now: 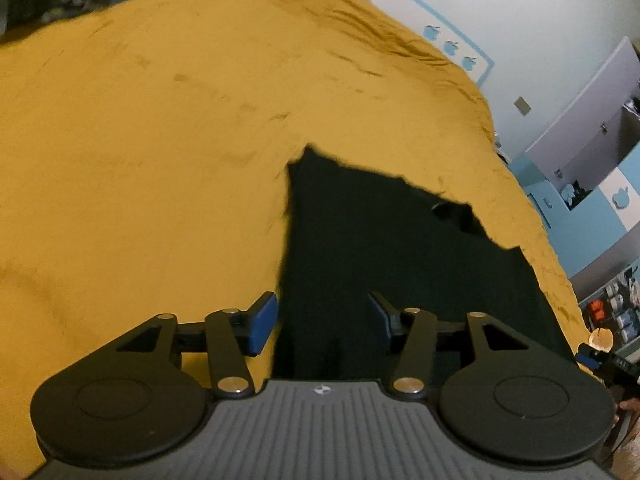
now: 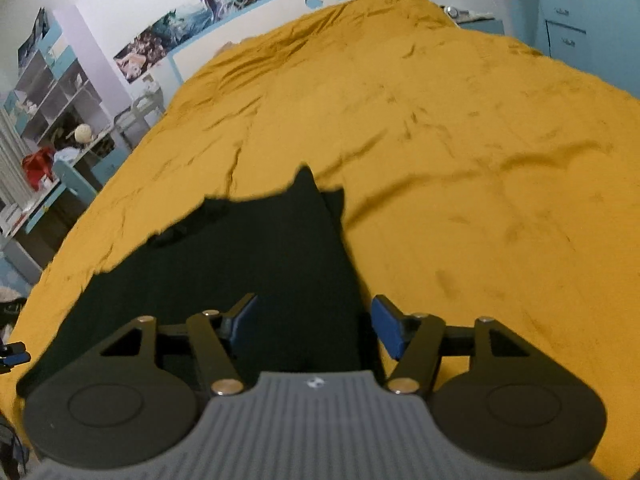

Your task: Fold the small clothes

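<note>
Dark garment (image 1: 400,248) flat on bed (image 1: 140,140), stretching forward between left gripper (image 1: 322,320) and right gripper (image 2: 312,322); both spread wide, empty.

Left gripper (image 1: 324,322) tilted downward, jaws parted, blue pads (image 1: 262,326) well apart, nothing pinched between them. Black linkage arms splayed out to both sides, grey ribbed body at bottom of left wrist view. Right gripper (image 2: 314,326) pitched down likewise, jaws parted, blue pads (image 2: 388,330) spread wide, nothing clamped. Right pad face turned toward camera, left pad seen edge-on. Opposite gripper's blue-tipped finger (image 1: 588,356) glimpsed at far right edge of left wrist view; same at far left edge of right wrist view, so both held side by side, near each other. Part of a hand (image 1: 628,408) visible at right edge of left wrist view, details blurred.
</note>
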Available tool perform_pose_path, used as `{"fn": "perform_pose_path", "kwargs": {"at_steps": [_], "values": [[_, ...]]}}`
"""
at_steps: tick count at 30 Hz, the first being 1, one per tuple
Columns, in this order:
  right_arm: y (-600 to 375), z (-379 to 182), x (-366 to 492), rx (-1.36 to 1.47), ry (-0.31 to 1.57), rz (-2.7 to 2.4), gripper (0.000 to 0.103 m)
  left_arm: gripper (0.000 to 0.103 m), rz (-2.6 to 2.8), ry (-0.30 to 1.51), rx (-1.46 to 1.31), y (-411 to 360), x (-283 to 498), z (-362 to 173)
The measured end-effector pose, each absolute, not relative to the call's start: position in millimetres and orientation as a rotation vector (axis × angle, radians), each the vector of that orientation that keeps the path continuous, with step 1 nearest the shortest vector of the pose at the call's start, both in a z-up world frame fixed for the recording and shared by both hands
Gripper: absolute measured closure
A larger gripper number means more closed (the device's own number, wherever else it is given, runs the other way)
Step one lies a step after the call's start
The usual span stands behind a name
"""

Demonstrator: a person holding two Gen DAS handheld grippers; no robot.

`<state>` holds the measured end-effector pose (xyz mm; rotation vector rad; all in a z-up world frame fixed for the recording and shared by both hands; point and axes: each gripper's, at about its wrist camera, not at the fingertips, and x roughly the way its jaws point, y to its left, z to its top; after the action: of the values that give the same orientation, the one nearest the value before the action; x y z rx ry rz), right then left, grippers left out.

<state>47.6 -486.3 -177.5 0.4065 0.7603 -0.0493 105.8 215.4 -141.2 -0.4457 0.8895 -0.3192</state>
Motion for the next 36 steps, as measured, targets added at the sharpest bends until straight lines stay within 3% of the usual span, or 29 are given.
{"fn": "perform_pose_path", "kwargs": {"at_steps": [12,13,14,15,16,21,25,32,35,36], "values": [[-474,-197,33,0.377,0.786,-0.069,0.044,0.035,-0.35,0.874,-0.566,219,97,-167],[-473,-197,33,0.376,0.788,-0.073,0.047,0.046,-0.362,0.866,-0.566,216,91,-169],[-471,-197,33,0.371,0.788,-0.08,0.064,0.069,-0.364,0.862,-0.567,214,89,-170],[-470,-197,32,0.36,0.786,-0.094,0.083,0.08,-0.345,0.862,-0.561,212,89,-171],[-469,-198,33,0.343,0.793,-0.119,0.09,0.087,-0.328,0.863,-0.564,212,85,-172],[-469,-178,22,0.365,0.747,-0.136,0.098,0.096,-0.371,0.783,-0.621,223,64,-150],[-474,-164,11,0.39,0.737,-0.107,0.099,0.099,-0.379,0.815,-0.57,232,55,-144],[-494,-223,13,0.471,0.803,-0.115,0.099,0.099,-0.36,0.898,-0.684,247,60,-201],[-498,-217,6,0.495,0.78,-0.108,0.084,0.097,-0.366,0.883,-0.652,246,57,-186],[-498,-210,3,0.48,0.776,-0.129,0.066,0.097,-0.36,0.875,-0.617,245,56,-176]]}}
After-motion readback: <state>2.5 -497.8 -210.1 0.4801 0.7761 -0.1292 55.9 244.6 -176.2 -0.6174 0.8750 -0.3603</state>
